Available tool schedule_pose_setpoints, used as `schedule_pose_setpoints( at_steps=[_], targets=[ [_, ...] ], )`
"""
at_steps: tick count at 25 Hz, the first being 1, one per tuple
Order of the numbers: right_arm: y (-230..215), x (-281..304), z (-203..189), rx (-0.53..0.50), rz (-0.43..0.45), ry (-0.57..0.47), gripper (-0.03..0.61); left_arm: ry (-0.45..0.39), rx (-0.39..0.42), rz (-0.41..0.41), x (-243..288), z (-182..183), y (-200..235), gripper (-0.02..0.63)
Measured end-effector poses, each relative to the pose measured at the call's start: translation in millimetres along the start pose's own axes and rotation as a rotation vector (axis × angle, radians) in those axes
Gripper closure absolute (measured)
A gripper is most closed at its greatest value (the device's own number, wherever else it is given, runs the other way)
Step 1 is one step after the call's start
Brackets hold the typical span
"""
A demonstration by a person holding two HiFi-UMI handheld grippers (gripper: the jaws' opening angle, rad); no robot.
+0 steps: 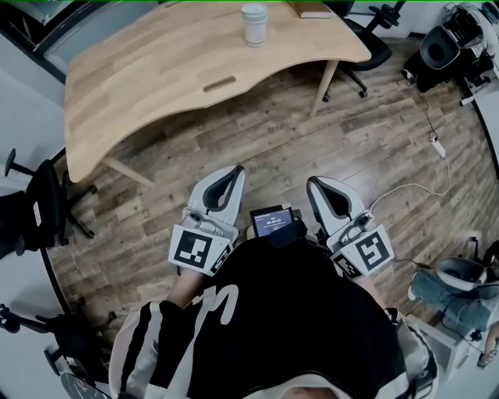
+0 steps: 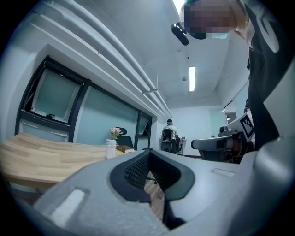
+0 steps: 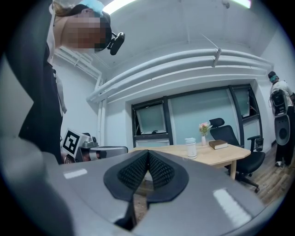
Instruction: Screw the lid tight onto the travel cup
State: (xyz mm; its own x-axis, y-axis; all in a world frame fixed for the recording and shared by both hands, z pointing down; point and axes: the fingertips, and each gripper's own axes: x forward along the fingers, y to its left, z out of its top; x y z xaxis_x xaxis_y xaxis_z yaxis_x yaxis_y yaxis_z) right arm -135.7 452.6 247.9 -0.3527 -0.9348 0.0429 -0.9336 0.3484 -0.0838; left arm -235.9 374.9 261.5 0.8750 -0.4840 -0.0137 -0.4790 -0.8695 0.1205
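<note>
The white travel cup [image 1: 254, 23] stands upright on the far part of the wooden table [image 1: 156, 70], with a lid resting on top. It also shows small in the left gripper view as the cup [image 2: 110, 149] and in the right gripper view as the cup [image 3: 190, 148]. Both grippers are held low at the person's waist, well short of the table and over the floor. My left gripper [image 1: 234, 171] is shut and empty, its ribbed pads together [image 2: 148, 153]. My right gripper [image 1: 314, 182] is likewise shut with nothing in it [image 3: 147, 152].
A book [image 1: 312, 9] lies to the right of the cup, and a small vase of flowers [image 3: 203, 129] stands near it. Black office chairs [image 1: 368, 47] stand at the table's right end and at the left [image 1: 31, 210]. A white cable [image 1: 437, 144] runs across the wood floor.
</note>
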Motion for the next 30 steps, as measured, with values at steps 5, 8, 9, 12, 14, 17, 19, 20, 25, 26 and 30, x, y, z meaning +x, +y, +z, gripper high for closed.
schedule_pose_setpoints(
  at_steps=[5, 8, 9, 12, 14, 17, 19, 20, 25, 26, 30],
  targets=[
    [0.9, -0.2, -1.0, 0.017, -0.006, -0.005, 0.583, 0.003, -0.004, -0.008, -0.7, -2.0, -1.5, 0.614],
    [2.1, 3.3, -2.6, 0.025, -0.005, 0.000, 0.583, 0.007, 0.002, -0.009, -1.6, -3.5, -0.2, 0.614],
    [2.5, 4.9, -2.1, 0.026, -0.003, 0.000, 0.583, 0.008, 0.001, -0.008, -1.7, -4.0, 0.8, 0.614],
    [2.5, 10.1, 1.9, 0.018, 0.009, -0.004, 0.583, 0.008, -0.004, -0.002, -0.3, -2.3, 4.3, 0.614],
    [1.4, 14.0, 5.0, 0.011, 0.014, -0.009, 0.583, 0.002, 0.004, 0.000, 1.3, 1.1, 6.1, 0.614],
    [-1.8, 19.7, 6.7, 0.013, 0.022, -0.015, 0.583, -0.010, 0.019, 0.002, 4.1, 5.3, 8.6, 0.614],
    [-4.7, 24.5, 6.3, 0.017, 0.025, -0.012, 0.583, -0.011, 0.020, 0.006, 6.0, 5.5, 11.8, 0.615],
    [-6.0, 27.4, 6.1, 0.018, 0.026, -0.011, 0.583, -0.006, 0.020, 0.009, 7.2, 4.8, 14.2, 0.614],
    [-13.8, 37.0, 5.7, 0.026, 0.031, -0.013, 0.583, -0.002, 0.019, 0.022, 16.0, 4.6, 23.7, 0.614],
    [-16.8, 38.7, 5.4, 0.028, 0.029, -0.016, 0.583, 0.001, 0.021, 0.024, 18.8, 3.9, 25.4, 0.614],
    [-29.5, 44.0, 1.6, 0.041, 0.020, -0.017, 0.583, 0.001, 0.028, 0.023, 31.2, 2.7, 30.3, 0.614]
  ],
)
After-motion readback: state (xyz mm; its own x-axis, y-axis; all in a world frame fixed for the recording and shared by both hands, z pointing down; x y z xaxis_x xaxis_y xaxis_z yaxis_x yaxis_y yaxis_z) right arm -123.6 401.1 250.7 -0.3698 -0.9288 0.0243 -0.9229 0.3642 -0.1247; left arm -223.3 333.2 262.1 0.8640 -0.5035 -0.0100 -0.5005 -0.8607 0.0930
